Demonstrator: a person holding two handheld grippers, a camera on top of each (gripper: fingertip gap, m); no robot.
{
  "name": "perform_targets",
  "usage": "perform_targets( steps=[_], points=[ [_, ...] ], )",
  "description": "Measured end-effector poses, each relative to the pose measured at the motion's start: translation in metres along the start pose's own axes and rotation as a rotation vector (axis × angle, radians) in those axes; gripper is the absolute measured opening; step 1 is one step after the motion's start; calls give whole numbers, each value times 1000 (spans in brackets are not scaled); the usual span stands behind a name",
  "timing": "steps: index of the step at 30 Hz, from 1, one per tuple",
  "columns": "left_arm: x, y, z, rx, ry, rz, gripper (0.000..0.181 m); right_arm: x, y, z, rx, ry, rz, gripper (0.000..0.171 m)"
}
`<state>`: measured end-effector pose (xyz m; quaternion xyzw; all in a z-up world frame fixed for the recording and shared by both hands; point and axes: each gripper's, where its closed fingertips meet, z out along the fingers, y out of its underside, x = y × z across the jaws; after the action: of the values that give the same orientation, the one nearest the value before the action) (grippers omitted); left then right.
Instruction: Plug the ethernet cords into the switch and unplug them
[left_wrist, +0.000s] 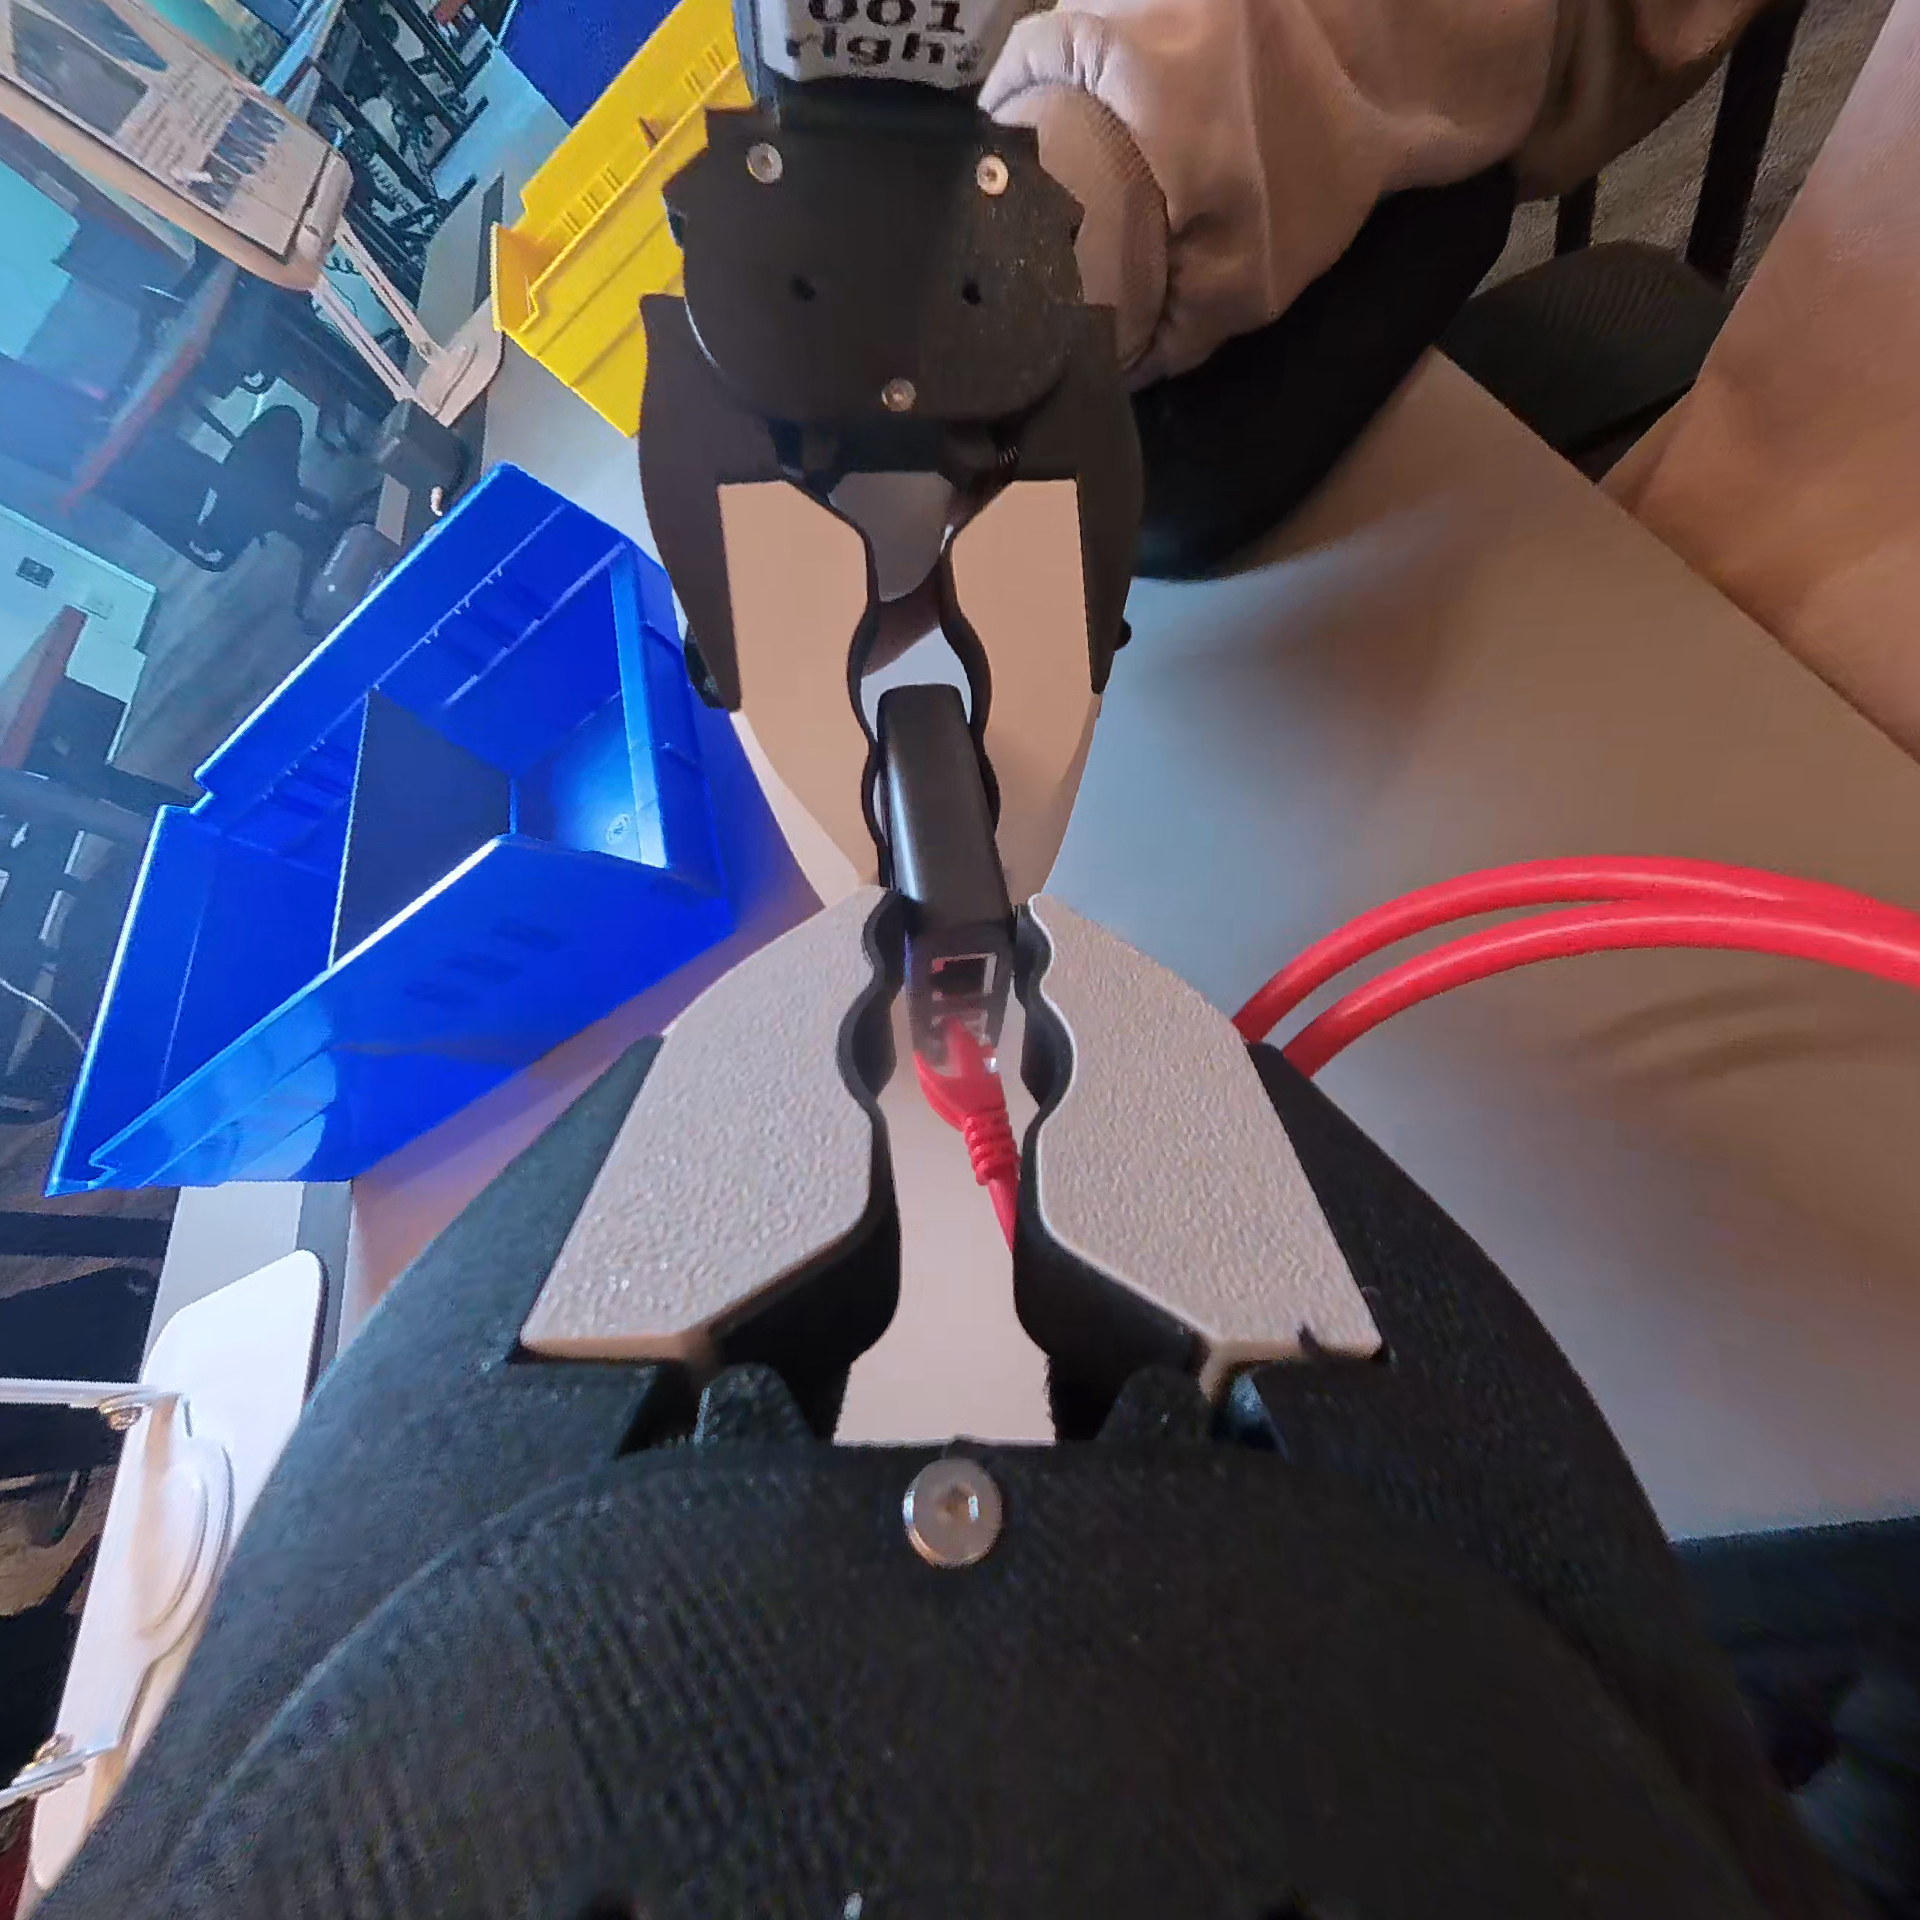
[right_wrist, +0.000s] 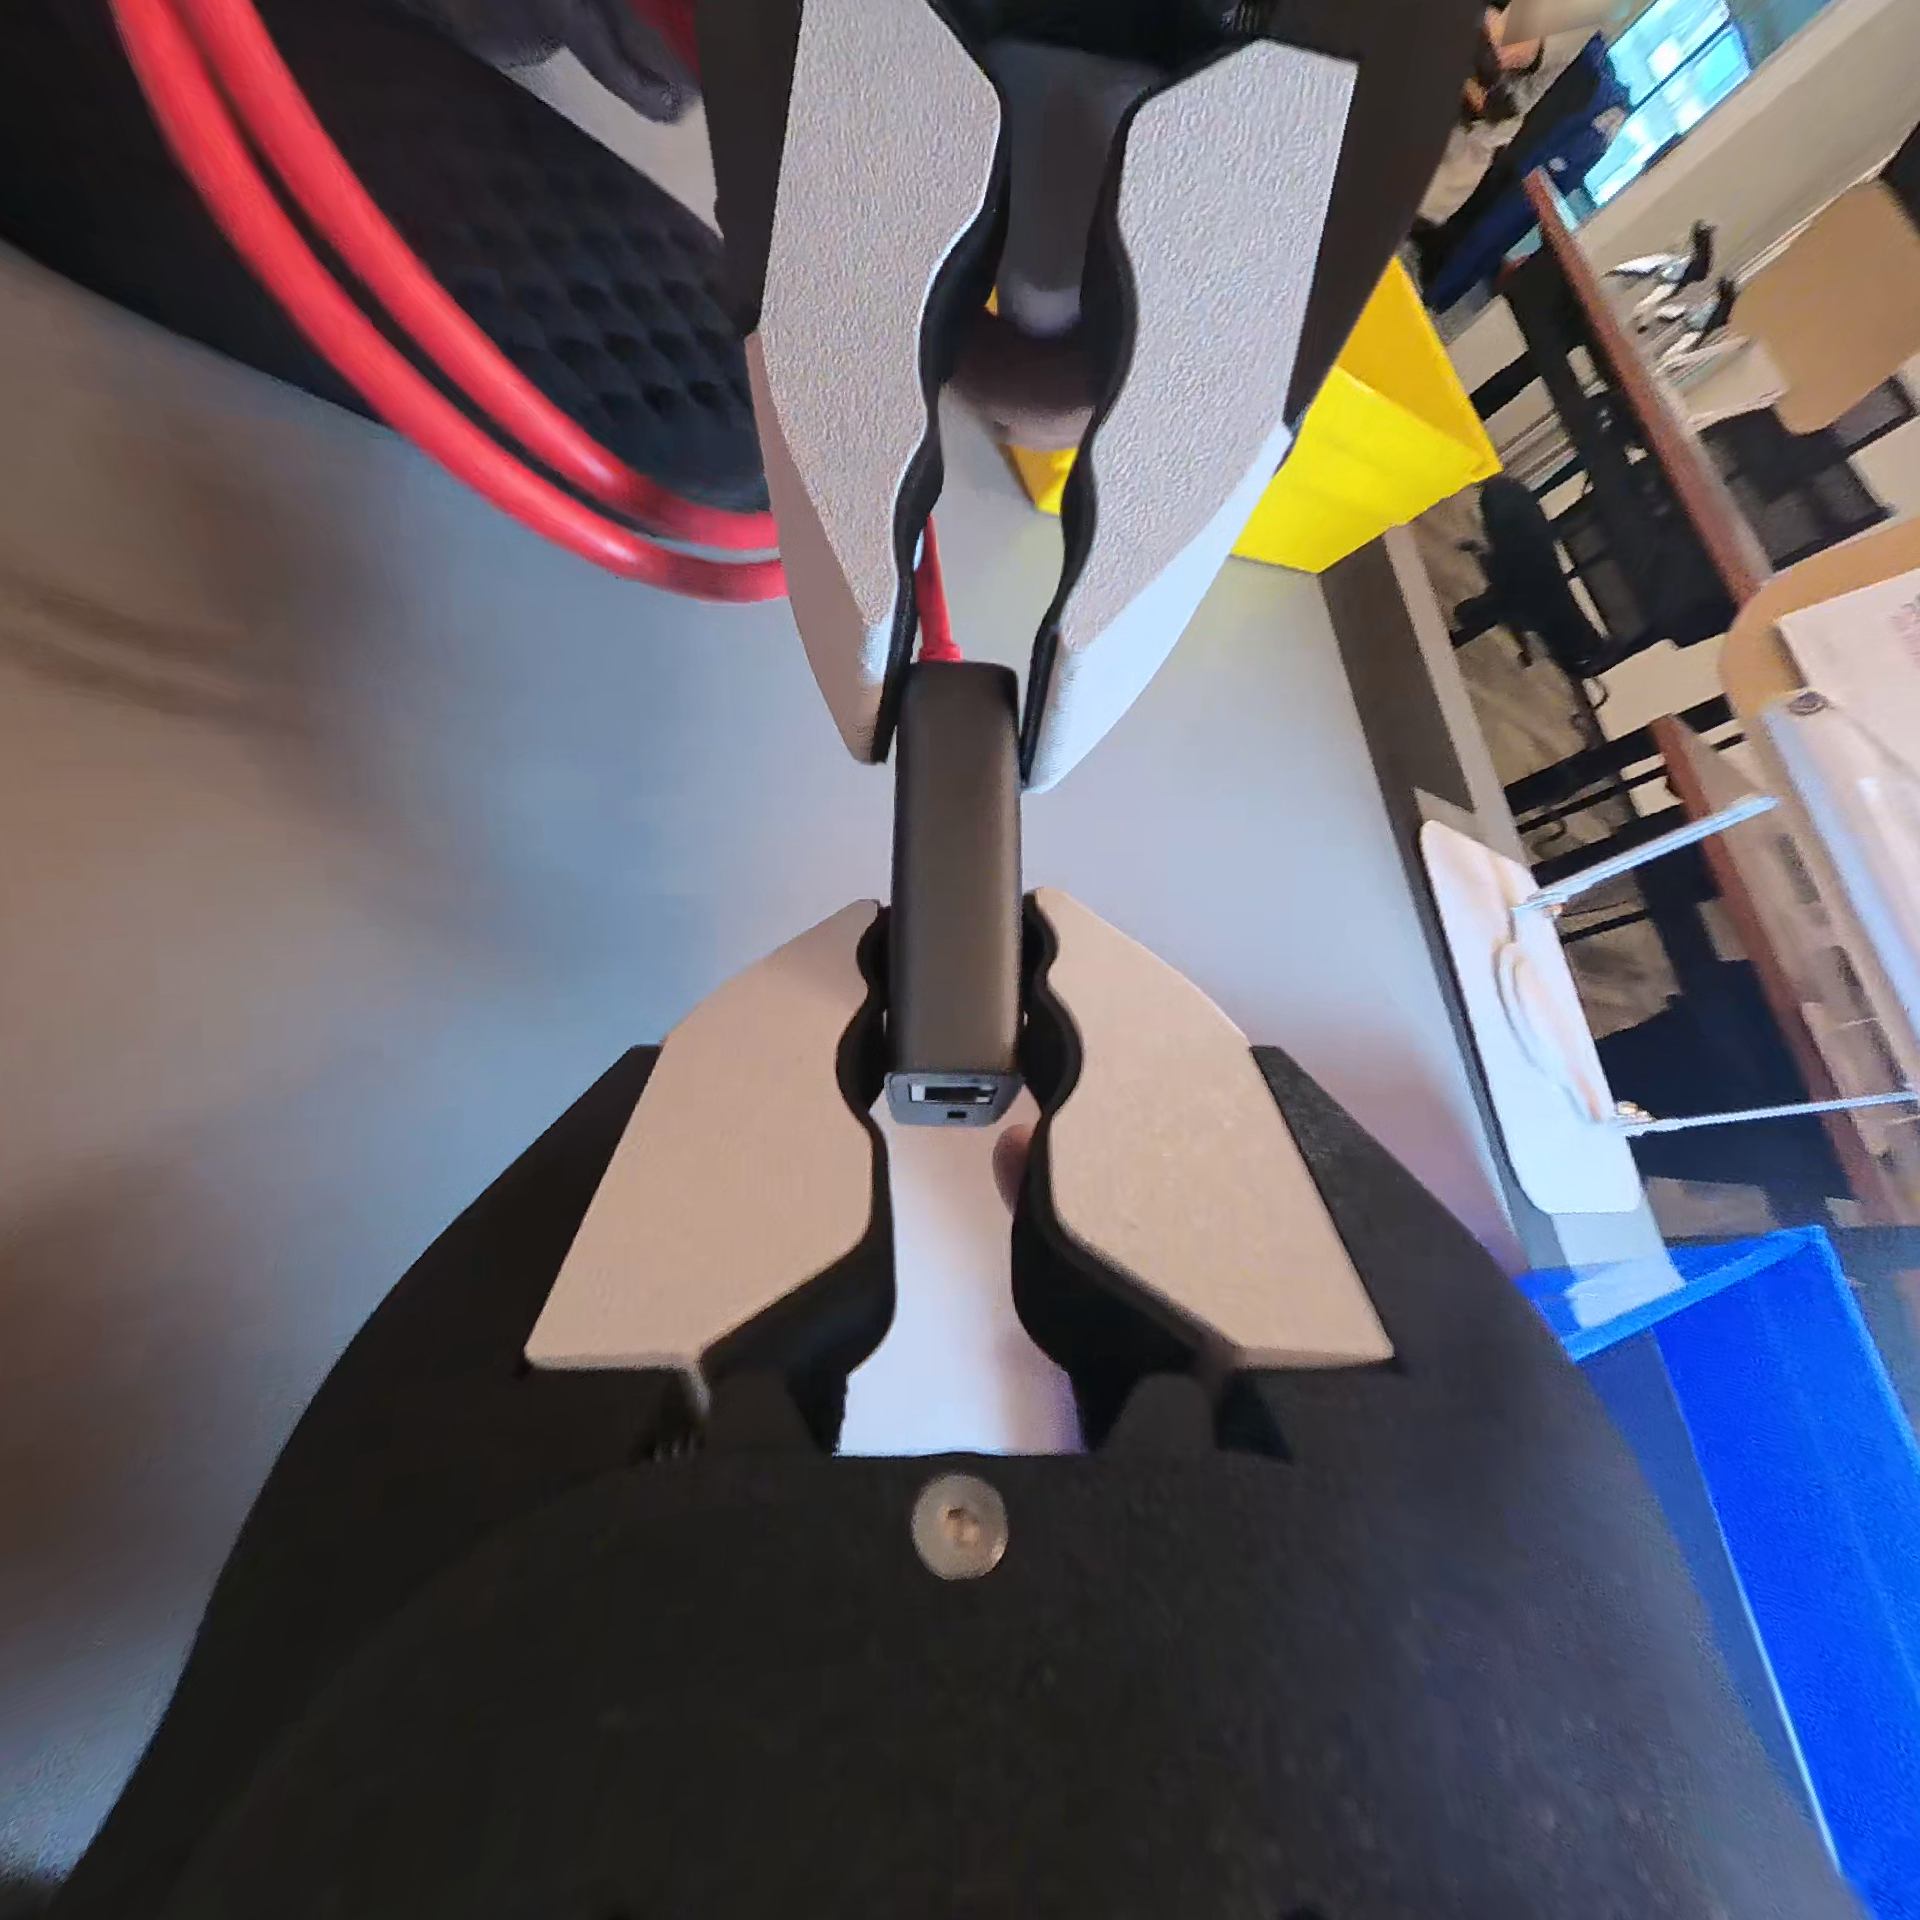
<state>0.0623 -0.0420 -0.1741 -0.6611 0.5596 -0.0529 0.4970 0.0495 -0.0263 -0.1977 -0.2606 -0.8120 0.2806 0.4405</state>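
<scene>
The left gripper (left_wrist: 951, 935) is clenched on the near end of a slim dark switch (left_wrist: 940, 821), right where a red ethernet plug (left_wrist: 961, 1081) sits in its lower port, with an empty port just above it. Facing it, the right gripper (right_wrist: 951, 935) grasps the far end of the same switch (right_wrist: 954, 883), whose small slot faces that camera. The switch hangs between the two claws above the pale table (left_wrist: 1455, 727). Two red cords (left_wrist: 1579, 914) loop off to the right; a blue bin (left_wrist: 416, 883) lies left and a yellow bin (left_wrist: 603, 208) farther off. To unplug cleanly, I judge the right claw should hold the body rigid while the left shifts onto the plug boot, presses the latch, and pulls straight along the port axis.
</scene>
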Motion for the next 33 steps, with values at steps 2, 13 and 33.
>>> perform_targets(
  steps=[2,13,33],
  points=[
    [0,-3,-3,5,-6,1,20,1,-4,-1,29,18,-5,21],
    [2,-6,-3,-82,-14,50,20,2,-7,6,-17,97,-126,22],
    [-66,-33,-80,282,-279,-301,53,6,-14,19,-184,149,-95,21]
  ],
)
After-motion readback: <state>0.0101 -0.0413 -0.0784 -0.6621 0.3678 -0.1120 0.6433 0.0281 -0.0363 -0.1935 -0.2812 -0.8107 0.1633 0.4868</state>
